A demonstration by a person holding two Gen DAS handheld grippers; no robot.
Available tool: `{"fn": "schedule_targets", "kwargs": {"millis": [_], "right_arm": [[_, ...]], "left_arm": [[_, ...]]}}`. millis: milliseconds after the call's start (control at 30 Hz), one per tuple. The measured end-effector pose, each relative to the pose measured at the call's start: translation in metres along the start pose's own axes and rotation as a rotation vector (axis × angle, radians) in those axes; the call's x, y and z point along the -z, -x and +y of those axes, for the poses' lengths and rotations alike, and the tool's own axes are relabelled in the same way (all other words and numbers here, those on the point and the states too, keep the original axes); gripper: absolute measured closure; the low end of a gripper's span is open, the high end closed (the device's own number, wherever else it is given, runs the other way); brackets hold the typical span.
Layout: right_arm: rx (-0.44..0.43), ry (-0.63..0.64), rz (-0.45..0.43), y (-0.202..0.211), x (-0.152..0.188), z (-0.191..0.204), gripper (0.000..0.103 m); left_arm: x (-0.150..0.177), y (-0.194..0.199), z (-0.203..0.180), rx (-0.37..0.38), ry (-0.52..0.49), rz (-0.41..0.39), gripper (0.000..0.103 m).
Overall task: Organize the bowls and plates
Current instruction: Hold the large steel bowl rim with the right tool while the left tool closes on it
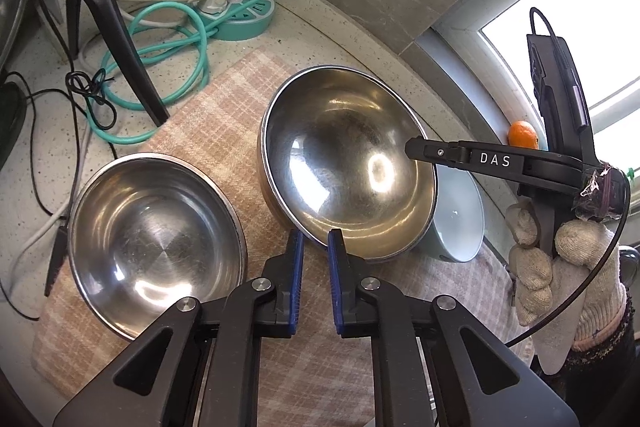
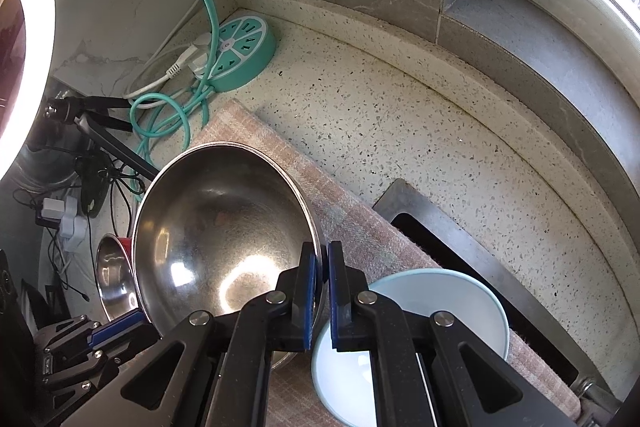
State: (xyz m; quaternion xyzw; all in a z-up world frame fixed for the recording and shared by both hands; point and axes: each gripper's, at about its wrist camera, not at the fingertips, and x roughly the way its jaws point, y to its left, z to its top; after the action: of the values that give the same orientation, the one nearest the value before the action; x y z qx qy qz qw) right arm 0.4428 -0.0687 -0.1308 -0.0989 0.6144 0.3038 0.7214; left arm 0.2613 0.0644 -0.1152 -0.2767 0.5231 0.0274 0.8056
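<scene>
Wide steel bowl (image 1: 344, 163) is held tilted above the plaid cloth (image 1: 224, 131), pinched at two points on its rim. L gripper (image 1: 315, 241): jaws drawn narrow, blue pads set on either side of the rim at the bowl's 6 o'clock in the L wrist view. R gripper (image 2: 322, 259): clamped tight on the rim at approx. 4 o'clock in the R wrist view; its arm is seen reaching in from 3 o'clock in the L view, carried by a gloved hand (image 1: 560, 267). A 2nd steel bowl (image 1: 156, 247) sits flat on the cloth at 9 o'clock of the held one. A pale blue bowl (image 2: 432, 311) lies partly under the held bowl's 4 o'clock edge. Teal power strip (image 1: 240, 9) w/ coiled cable sits at 11 o'clock, in the counter corner.
</scene>
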Motion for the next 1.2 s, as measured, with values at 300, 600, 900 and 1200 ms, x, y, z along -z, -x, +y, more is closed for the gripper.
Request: {"fn": "schedule_targets", "kwargs": {"millis": [300,600,900,1200], "right_arm": [[0.01,0.003,-0.001,-0.002,0.0,-0.001,0.098],[-0.007,-0.015,0.003,-0.002,0.0,-0.003,0.098],[-0.013,-0.017,0.003,-0.001,0.001,-0.004,0.098],[-0.014,-0.042,0.0,-0.001,0.002,-0.004,0.098]], "left_arm": [[-0.016,-0.001,0.004,-0.054,-0.04,-0.011,0.092],[-0.027,-0.008,0.008,-0.087,-0.083,-0.001,0.09],[-0.04,-0.017,0.014,-0.095,-0.066,0.018,0.088],[-0.041,-0.018,0.012,-0.103,-0.093,0.011,0.091]]}}
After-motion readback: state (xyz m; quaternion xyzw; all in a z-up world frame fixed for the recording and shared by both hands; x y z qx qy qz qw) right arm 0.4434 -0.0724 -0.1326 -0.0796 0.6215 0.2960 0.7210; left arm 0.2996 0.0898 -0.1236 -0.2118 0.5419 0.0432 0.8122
